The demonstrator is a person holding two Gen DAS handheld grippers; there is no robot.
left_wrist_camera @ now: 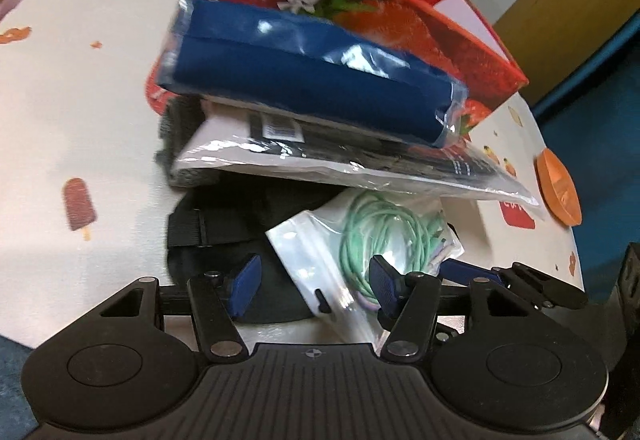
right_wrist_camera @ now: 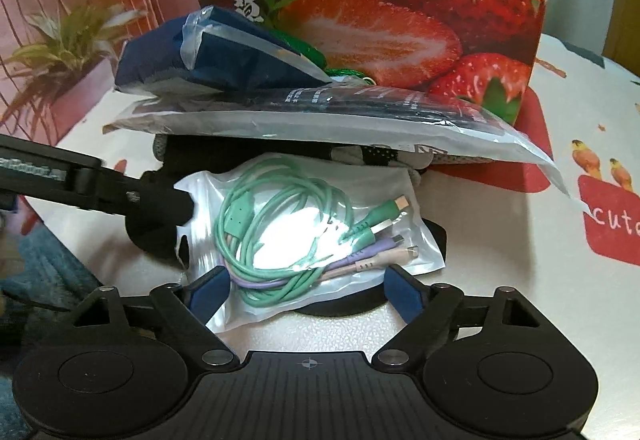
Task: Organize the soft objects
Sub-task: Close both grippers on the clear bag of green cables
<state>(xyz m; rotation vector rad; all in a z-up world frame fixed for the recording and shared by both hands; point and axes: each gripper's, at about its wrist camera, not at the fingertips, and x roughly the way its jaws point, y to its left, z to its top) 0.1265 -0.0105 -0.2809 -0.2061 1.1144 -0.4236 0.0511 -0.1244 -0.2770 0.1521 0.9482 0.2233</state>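
The bag of green cables [right_wrist_camera: 304, 228] lies on the table [right_wrist_camera: 500, 224] in front of the red strawberry box [right_wrist_camera: 400, 23]. The right gripper [right_wrist_camera: 308, 290] has its jaws wide apart around the bag's near end. The left gripper [left_wrist_camera: 312, 278] is wide apart at the bag too.

A lived-in home room, by the look of it.
A cartoon ice-lolly tablecloth [left_wrist_camera: 80, 99] covers the table, a strawberry-print gift box [right_wrist_camera: 400, 27] stands at twelve o'clock, a plant-and-chair backdrop [right_wrist_camera: 80, 19] hangs at ten o'clock, and blue carpet [left_wrist_camera: 600, 127] shows at three o'clock.
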